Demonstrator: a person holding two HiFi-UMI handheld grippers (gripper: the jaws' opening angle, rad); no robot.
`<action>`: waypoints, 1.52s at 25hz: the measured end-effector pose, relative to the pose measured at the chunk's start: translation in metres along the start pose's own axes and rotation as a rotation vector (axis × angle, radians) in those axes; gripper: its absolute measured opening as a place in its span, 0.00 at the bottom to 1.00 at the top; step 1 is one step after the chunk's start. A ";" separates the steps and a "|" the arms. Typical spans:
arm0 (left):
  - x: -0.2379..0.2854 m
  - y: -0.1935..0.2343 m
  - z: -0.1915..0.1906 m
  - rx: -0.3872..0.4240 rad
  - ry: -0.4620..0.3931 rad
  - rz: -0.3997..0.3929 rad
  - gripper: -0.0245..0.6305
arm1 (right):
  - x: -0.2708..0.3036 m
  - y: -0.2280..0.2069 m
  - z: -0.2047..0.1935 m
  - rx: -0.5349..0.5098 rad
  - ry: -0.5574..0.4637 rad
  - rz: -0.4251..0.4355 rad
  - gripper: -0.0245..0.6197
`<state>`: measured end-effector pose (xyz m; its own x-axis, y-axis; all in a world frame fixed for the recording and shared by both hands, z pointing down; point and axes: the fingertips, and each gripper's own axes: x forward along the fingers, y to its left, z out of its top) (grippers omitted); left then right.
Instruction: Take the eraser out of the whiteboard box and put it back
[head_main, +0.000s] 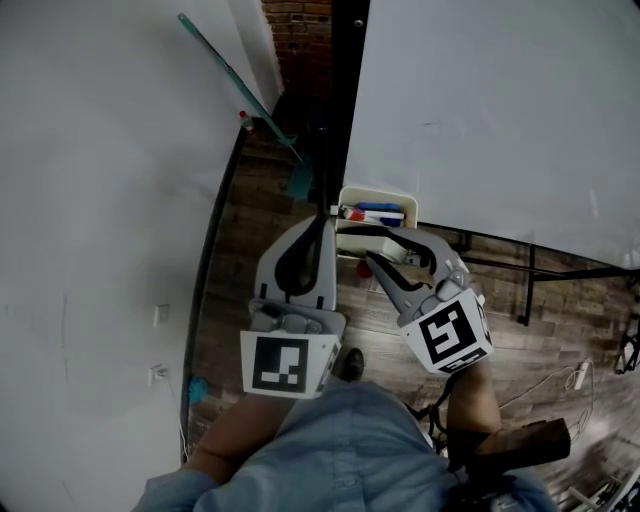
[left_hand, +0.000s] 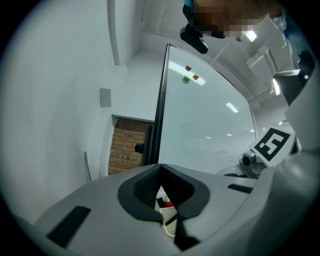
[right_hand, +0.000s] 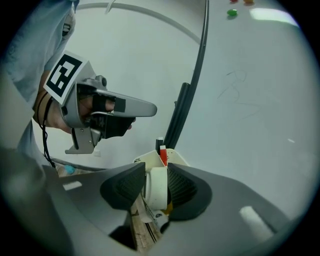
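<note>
Eraser (right_hand: 156, 190), a white block, is sitting upright between the jaws of the right gripper (right_hand: 156, 171). The ribbed pads are pressing against its two flat sides, so the jaws are standing fairly wide but clamped on it. Just past the eraser, the white box (right_hand: 143, 161) is showing its near wall, with a red marker (right_hand: 162, 153) sticking up inside. Whether the eraser's lower end is resting in the box cannot be told.

In the head view the right gripper (head_main: 372, 256) is reaching into the near part of the box (head_main: 376, 193), which is hanging at the lower corner of the whiteboard (head_main: 500, 120). A blue marker (head_main: 382, 208) is lying in its far part.

The left gripper (head_main: 326, 222) is pointing at the box's left side. Its jaws are lying together with nothing held. In the left gripper view, the left gripper (left_hand: 161, 170) is showing only a narrow notch below its meeting tips, and the box (left_hand: 171, 226) is peeking through it.
</note>
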<state>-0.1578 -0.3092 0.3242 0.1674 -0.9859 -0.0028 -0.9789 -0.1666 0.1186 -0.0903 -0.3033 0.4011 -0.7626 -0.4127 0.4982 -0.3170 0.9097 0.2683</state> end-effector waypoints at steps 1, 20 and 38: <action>0.000 0.000 0.000 0.001 0.000 0.001 0.04 | 0.000 0.000 0.000 0.006 -0.005 0.004 0.25; -0.049 -0.043 0.035 0.070 -0.078 0.016 0.04 | -0.081 -0.011 0.055 0.081 -0.278 -0.168 0.23; -0.113 -0.092 0.065 0.112 -0.180 0.040 0.04 | -0.165 0.021 0.071 0.069 -0.392 -0.242 0.23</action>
<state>-0.0939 -0.1838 0.2486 0.1146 -0.9772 -0.1787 -0.9929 -0.1186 0.0115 -0.0111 -0.2127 0.2659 -0.8137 -0.5764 0.0751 -0.5384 0.7960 0.2767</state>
